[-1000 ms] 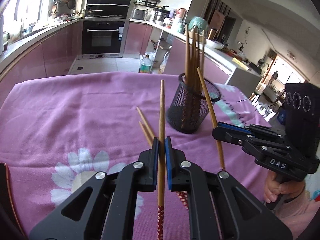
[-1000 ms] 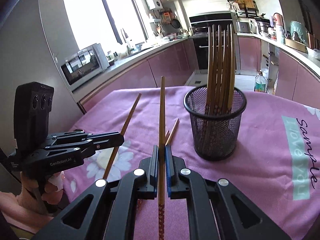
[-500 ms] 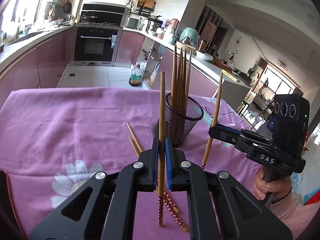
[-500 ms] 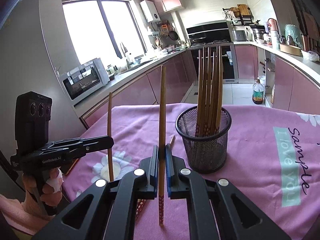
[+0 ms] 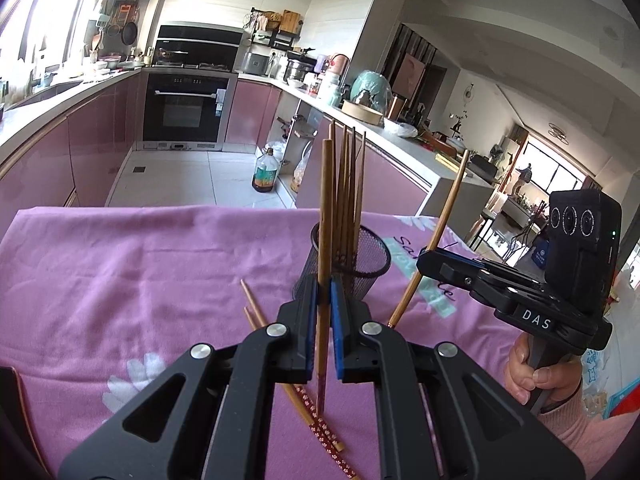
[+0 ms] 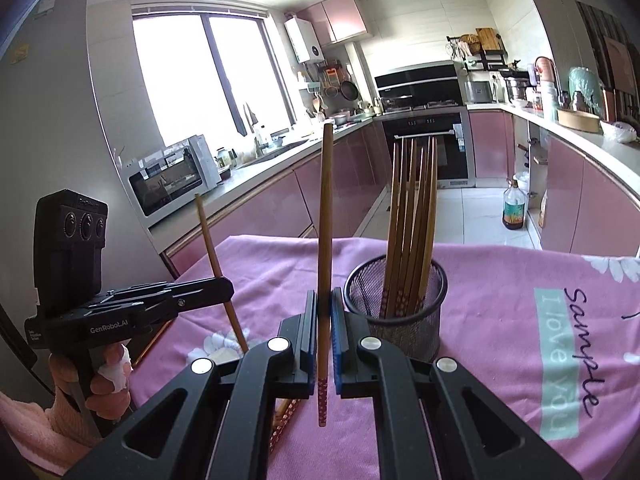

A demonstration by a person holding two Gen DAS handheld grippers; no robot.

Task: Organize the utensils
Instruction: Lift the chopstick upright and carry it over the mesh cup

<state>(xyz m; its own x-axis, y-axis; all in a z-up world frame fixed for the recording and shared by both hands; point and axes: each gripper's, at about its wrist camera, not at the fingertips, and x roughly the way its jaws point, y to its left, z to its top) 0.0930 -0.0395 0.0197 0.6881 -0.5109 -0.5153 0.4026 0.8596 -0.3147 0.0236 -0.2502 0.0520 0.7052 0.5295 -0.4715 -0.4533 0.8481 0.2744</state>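
On the pink-clothed worktop [image 6: 500, 280], a black mesh cup [image 6: 396, 316] holds a bundle of upright chopsticks [image 6: 412, 216]. Each claw, left [image 5: 324, 332] and right [image 6: 324, 336], is clenched on one chopstick. Two loose chopsticks [image 5: 288, 380] lie at the cup's 7 o'clock.

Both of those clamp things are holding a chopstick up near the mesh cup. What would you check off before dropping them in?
1. Left hand-held gripper shut on its chopstick: ok.
2. Right hand-held gripper shut on its chopstick: ok.
3. Mesh cup upright on the pink tablecloth: ok.
4. Room among the chopsticks already in the cup: ok, open space at the rim.
5. Held chopstick tips above the rim: not ok, both hang below it.
6. Loose chopsticks on the cloth left to collect: not ok, two remain.
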